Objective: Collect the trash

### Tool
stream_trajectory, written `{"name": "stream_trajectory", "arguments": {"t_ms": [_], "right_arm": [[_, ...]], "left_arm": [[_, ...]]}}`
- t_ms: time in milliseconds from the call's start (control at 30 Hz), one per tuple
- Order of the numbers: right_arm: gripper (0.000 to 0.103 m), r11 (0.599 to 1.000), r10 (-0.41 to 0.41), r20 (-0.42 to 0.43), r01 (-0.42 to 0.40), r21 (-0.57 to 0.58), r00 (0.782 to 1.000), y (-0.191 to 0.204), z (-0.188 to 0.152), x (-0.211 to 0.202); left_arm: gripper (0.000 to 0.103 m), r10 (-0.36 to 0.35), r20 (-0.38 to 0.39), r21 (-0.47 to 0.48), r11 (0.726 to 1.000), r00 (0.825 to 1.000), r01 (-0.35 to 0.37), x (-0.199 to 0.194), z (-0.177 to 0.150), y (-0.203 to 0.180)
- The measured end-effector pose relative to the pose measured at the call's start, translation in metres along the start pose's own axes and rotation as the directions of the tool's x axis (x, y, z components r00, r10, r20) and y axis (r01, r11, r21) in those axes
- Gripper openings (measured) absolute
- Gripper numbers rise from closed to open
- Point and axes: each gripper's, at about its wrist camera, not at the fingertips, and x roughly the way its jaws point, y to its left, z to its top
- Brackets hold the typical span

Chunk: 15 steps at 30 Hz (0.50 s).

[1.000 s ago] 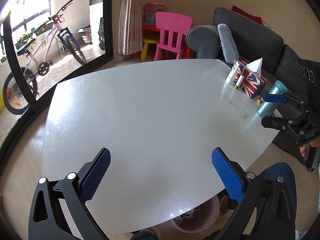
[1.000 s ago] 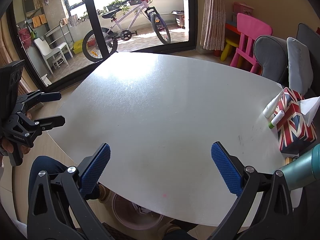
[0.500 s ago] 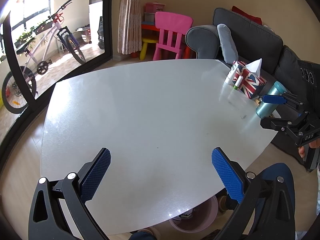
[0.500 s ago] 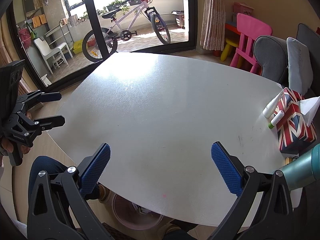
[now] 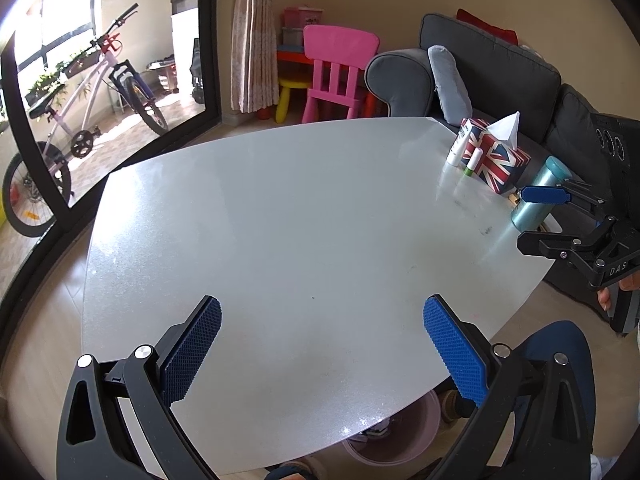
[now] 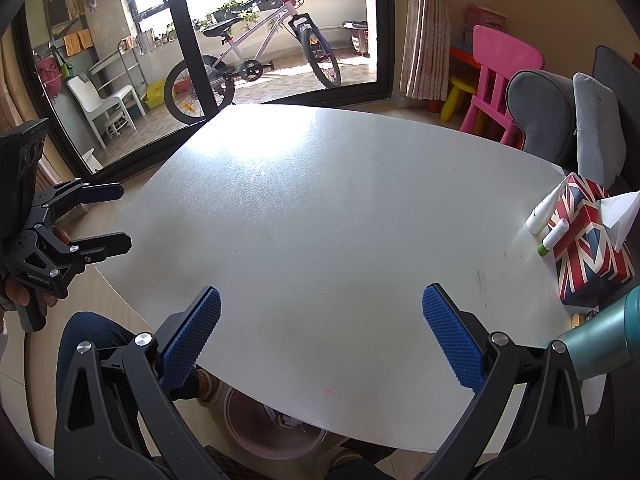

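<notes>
Sitting under table [image 6: 320,200] — pink bin [image 6: 248,436]

- Bright daylight enters through the glass door [image 6: 280,32] and lights both views evenly.
- A broad white glare washes the far part of the surface [image 6: 260,148] in the right wrist view; a softer sheen shows in the left.
- Focus is sharp throughout.
- Fisheye bending curves the surface's edges and the door frame; corners fall to black.
</notes>
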Motion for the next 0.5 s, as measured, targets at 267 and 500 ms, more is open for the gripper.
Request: {"name": "stream_trajectory", "arguments": {"t_ms": [267,500], "right_arm": [[0.099,1.000,-0.018,-0.001,0.018,0.011,1.000,-0.011,-0.001,0.008],[0.099,0.996,-0.074,-0.006,0.074,0.051,0.997,-0.046,0.000,0.041]], "left_arm": [[0.097,0.028,-0.004,-0.011,1.000,1.000,-0.028,0.009,-0.001,0.010],[0.097,0.139,-0.033,-0.077,0.987,0.990,-0.141,0.041,-0.006,0.052]]}}
